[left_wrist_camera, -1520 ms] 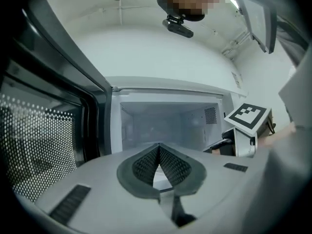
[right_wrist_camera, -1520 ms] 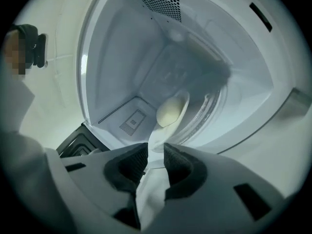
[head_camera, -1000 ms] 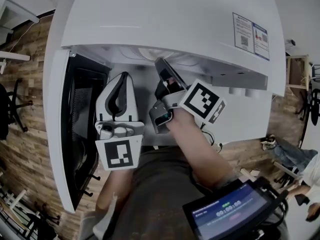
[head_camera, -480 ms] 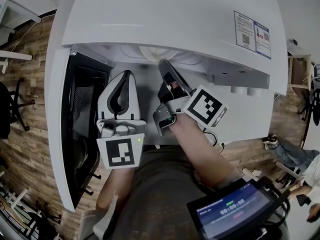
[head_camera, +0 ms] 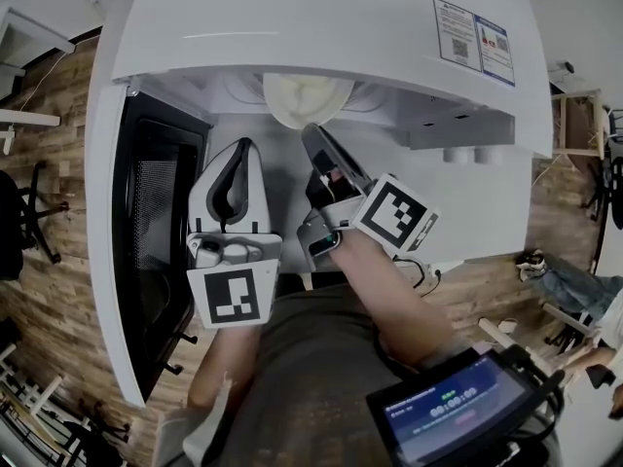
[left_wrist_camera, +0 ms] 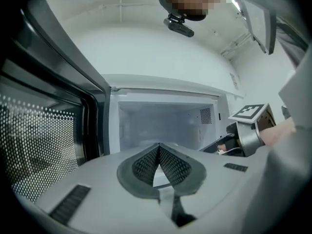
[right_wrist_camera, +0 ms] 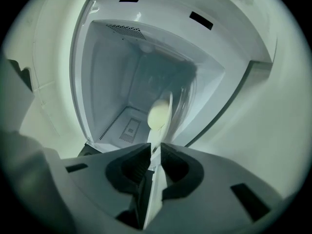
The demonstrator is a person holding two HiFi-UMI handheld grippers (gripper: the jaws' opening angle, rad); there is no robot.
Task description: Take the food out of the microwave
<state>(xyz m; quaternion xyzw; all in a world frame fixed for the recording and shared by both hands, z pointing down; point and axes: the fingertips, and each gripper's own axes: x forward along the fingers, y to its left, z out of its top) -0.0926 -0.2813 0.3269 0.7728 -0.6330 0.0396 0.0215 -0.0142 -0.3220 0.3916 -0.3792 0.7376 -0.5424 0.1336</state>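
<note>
Food (right_wrist_camera: 158,115) — a pale lump on a plate (head_camera: 297,100) — sits at the microwave (head_camera: 321,27) mouth. The right gripper (right_wrist_camera: 155,152) pinches the plate's rim, jaws narrow but just eased slightly apart. Withdrawal seems under way — next calls for a firm, level pull outward.

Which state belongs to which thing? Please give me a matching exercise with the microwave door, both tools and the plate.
Things: 1 microwave door; 2 left tool; 3 right tool; 4 plate.
States: A shut on the plate's rim; B swung open to the side; C pale, round, held by its rim; D shut, nothing between its jaws.
Pairs: 1-B; 2-D; 3-A; 4-C.
Note: the right tool's jaws have just opened a little, with the rim pressed between them.
</note>
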